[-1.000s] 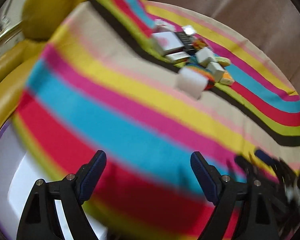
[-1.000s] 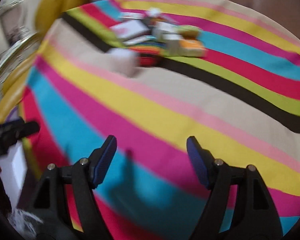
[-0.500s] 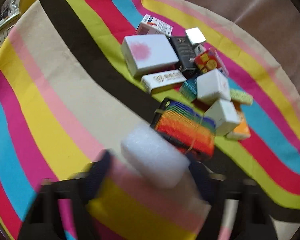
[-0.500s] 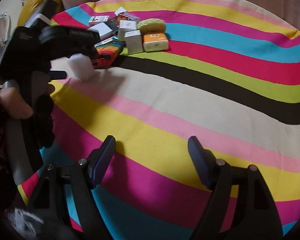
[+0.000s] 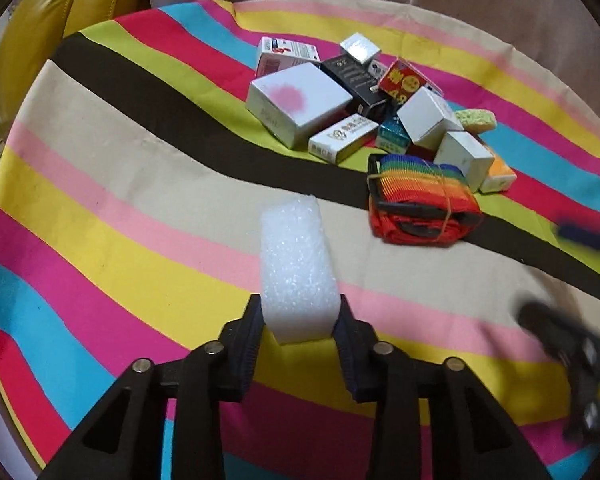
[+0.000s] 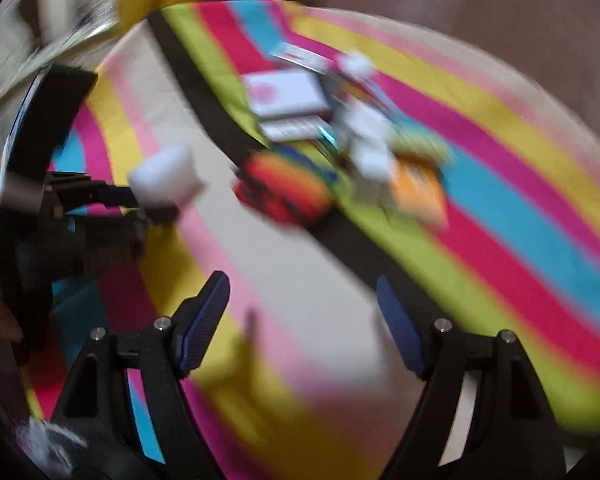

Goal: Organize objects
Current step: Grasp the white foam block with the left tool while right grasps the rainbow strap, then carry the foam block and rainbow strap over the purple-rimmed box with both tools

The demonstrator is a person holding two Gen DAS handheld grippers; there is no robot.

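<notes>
A white foam block (image 5: pixel 296 264) stands on the striped cloth (image 5: pixel 100 220), and its near end sits between the pads of my left gripper (image 5: pixel 299 305). The jaws are closing and both pads touch the block's sides. The blurred right wrist view shows that block (image 6: pixel 166 178) in the left gripper (image 6: pixel 148 204) at the left. My right gripper (image 6: pixel 301 284) hangs over the cloth with its jaws opening and nothing between them. It shows as a dark blur (image 5: pixel 562 276) at the right edge of the left wrist view.
Beyond the block lies a pile: a white box with a pink spot (image 5: pixel 300 104), a rainbow strap roll (image 5: pixel 420 200), several small cartons, a green sponge (image 5: pixel 476 118) and an orange pack (image 5: pixel 500 172). A yellow chair (image 5: pixel 40 20) stands at the far left, past the cloth's edge.
My left gripper has come forward to the foam block and its jaws have narrowed onto it. The right gripper has swung and rolled, so the pile now sits ahead of it.
</notes>
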